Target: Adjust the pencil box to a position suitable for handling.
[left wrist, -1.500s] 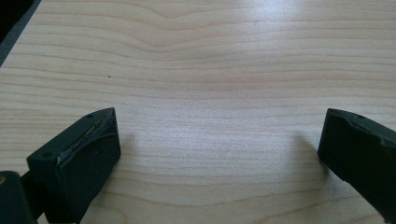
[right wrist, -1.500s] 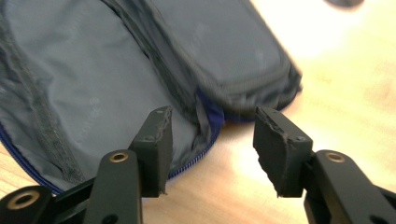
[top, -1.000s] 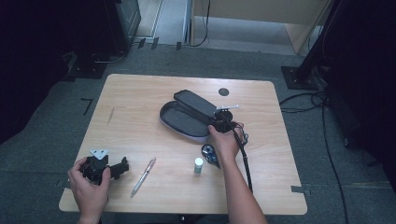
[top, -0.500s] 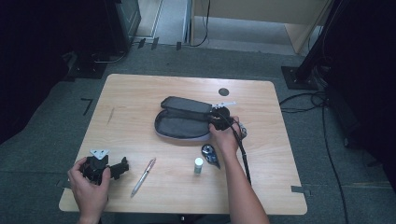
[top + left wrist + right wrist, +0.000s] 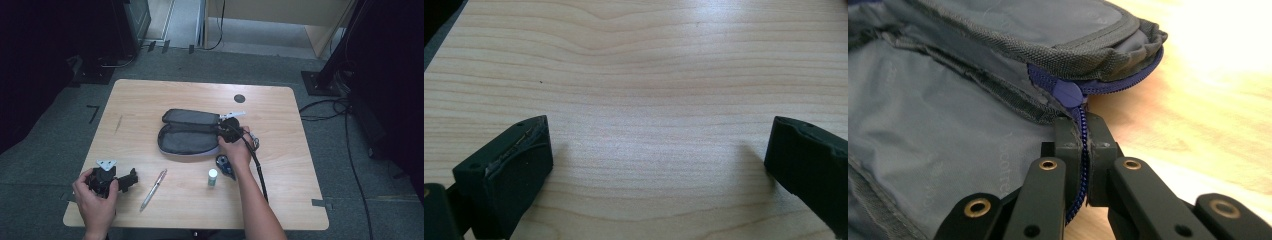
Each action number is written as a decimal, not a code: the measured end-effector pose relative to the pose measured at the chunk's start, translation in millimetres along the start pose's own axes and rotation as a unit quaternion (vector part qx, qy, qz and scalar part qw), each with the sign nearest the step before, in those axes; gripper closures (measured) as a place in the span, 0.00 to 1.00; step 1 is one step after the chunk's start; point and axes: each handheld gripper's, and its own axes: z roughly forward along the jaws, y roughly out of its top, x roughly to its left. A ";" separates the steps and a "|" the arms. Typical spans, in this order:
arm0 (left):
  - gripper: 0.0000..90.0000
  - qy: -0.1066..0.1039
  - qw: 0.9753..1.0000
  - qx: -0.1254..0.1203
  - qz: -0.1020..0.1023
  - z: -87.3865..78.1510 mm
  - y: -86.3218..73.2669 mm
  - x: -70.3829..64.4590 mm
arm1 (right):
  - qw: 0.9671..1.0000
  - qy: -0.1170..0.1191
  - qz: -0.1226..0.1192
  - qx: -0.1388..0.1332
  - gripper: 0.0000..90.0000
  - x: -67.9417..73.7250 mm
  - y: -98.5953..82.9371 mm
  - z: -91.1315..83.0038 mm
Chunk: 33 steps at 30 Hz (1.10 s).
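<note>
Blue zipper point(image 5: 1079, 131) — right tongs point(image 5: 1081, 131) clamped

Matt woven-cloth pouch point(image 5: 948, 130) — pale, smooth-grained wood table point(image 5: 649, 65)

A lab: grey carpet point(image 5: 60, 130), dark equipment stands point(image 5: 320, 80), trailing floor cables point(image 5: 350, 150).

Pen point(image 5: 154, 188), small bottle point(image 5: 213, 177) (white cap), on wooden table point(image 5: 150, 100).
</note>
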 end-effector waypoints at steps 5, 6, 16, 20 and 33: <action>0.00 0.000 1.000 0.000 0.000 0.0 0.0 0.0 | 1.000 0.008 -0.006 0.008 0.98 0.6 -8.8 -1.7; 0.00 0.000 1.000 0.000 0.000 0.0 0.0 0.0 | 1.000 0.006 -0.004 0.007 0.98 0.2 -10.7 -2.6; 0.00 0.000 1.000 0.000 0.000 0.0 0.0 0.0 | 0.999 0.017 0.029 -0.020 0.60 -11.9 -18.8 -16.3; 0.00 0.000 1.000 0.000 0.000 0.0 0.0 0.0 | 1.000 0.010 0.017 -0.019 0.46 -7.5 -25.4 -30.9; 0.00 0.000 1.000 -0.001 -0.001 -0.1 -0.2 -0.2 | 0.999 -0.009 0.025 -0.031 0.17 0.5 -63.2 -75.7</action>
